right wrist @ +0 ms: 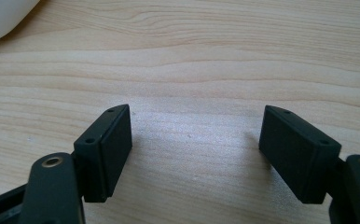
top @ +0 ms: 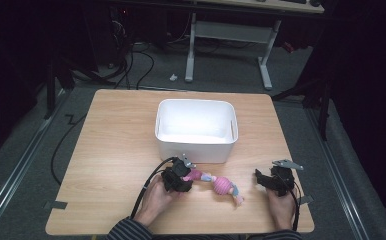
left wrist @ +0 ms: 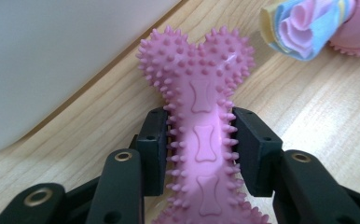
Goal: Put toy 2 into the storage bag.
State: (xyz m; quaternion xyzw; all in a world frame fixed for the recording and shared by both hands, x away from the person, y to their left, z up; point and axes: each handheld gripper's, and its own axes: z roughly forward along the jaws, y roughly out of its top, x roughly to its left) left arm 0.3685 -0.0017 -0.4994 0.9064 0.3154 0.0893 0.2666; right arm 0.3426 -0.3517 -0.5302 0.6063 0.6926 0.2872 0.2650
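A: What has the left gripper (top: 185, 176) got?

B: A pink spiky bone toy (left wrist: 201, 135). In the left gripper view the 2 black pads (left wrist: 152, 154) press on the narrow waist of the bone from both sides, so it is clamped tight. The knobbed end of the bone sticks out past the jaws and lies on the wooden table (top: 116, 145).

A: Where is that on the table?

B: Near the front edge, a little left of the middle, just in front of the white tub (top: 196, 129). In the left gripper view the tub's wall rises close by, to the left of the bone.

A: Anything else close to it?

B: A second toy (top: 224, 186), pink and round with pastel cloth ends, lies just to the right of the bone. From above the 2 look nearly end to end; I cannot tell whether they touch. In the left gripper view its folded cloth end (left wrist: 299, 28) shows near the top right corner, apart from the bone's head.

A: And the right gripper (top: 262, 179)?

B: It rests near the front right corner, well apart from both toys. In the right gripper view its jaws stand wide apart with bare wood between them.

A: Beyond the table?

B: Grey floor with dark cables (top: 141, 65) and the white legs of another desk (top: 228, 45).
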